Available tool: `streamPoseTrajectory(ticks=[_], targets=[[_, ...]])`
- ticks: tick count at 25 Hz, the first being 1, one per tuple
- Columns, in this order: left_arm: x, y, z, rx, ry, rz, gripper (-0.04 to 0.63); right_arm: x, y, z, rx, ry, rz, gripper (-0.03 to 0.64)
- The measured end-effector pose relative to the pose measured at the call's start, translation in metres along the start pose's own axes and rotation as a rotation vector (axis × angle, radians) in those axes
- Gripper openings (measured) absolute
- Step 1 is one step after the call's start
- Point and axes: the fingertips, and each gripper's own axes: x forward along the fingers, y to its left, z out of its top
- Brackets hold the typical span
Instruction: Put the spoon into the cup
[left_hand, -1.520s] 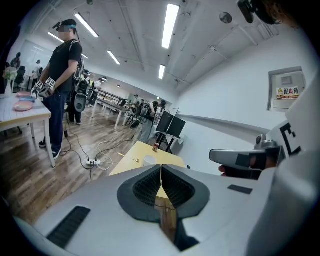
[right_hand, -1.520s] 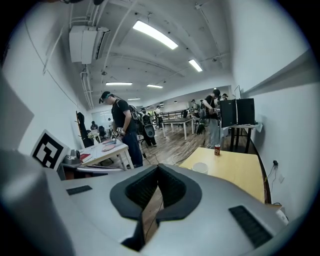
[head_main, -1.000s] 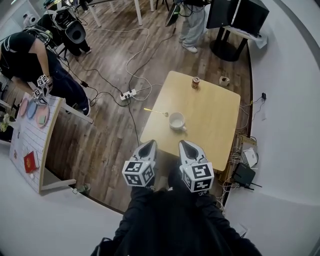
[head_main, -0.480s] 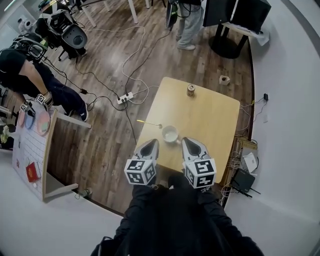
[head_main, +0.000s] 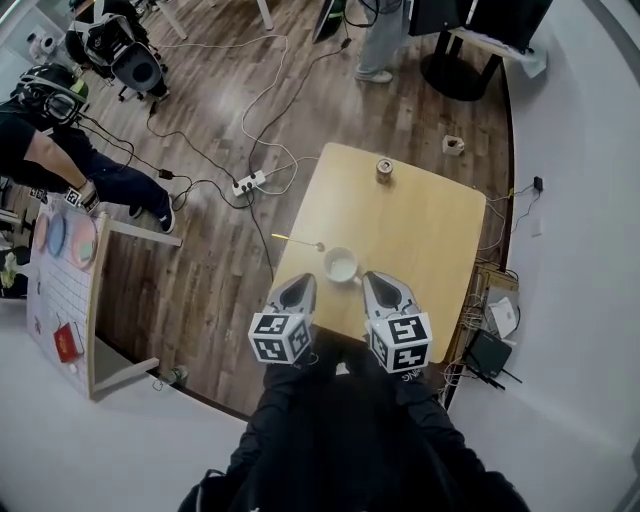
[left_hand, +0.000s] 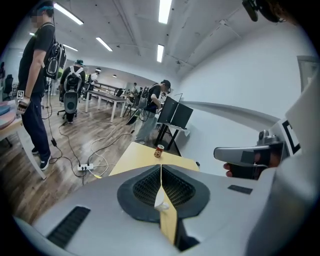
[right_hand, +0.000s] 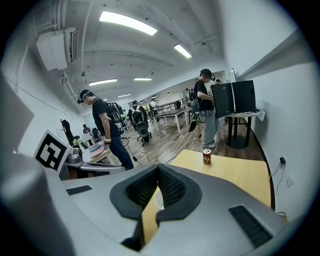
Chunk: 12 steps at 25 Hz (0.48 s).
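Observation:
A white cup (head_main: 341, 265) stands near the front edge of the light wooden table (head_main: 420, 240). A spoon with a thin yellow handle (head_main: 300, 242) lies flat just left of the cup. My left gripper (head_main: 300, 283) hovers at the table's near edge, below the spoon, with its jaws shut and empty. My right gripper (head_main: 372, 279) sits just right of the cup, also shut and empty. In the left gripper view the closed jaws (left_hand: 161, 167) hide most of the table; a sliver of the cup (left_hand: 161, 202) shows below them. The right gripper (right_hand: 158, 167) points along the table.
A red drink can (head_main: 384, 170) stands at the table's far end. A power strip (head_main: 246, 184) and cables lie on the wooden floor to the left. A person (head_main: 60, 140) stands by a low white table (head_main: 60, 290). A wall runs along the right.
Both grippers have moved forward and slightly down toward the table's near edge. They now flank the cup. Cup and spoon have not shifted on the table.

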Motion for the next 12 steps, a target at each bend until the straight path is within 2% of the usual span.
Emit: streamPoseTrajectory(ticks=[12], targets=[[0.043, 0.066, -0.01, -0.046, 0.094, 0.003, 0.035, 0.059, -0.008, -0.019, 0.038, 0.101, -0.053, 0.021]])
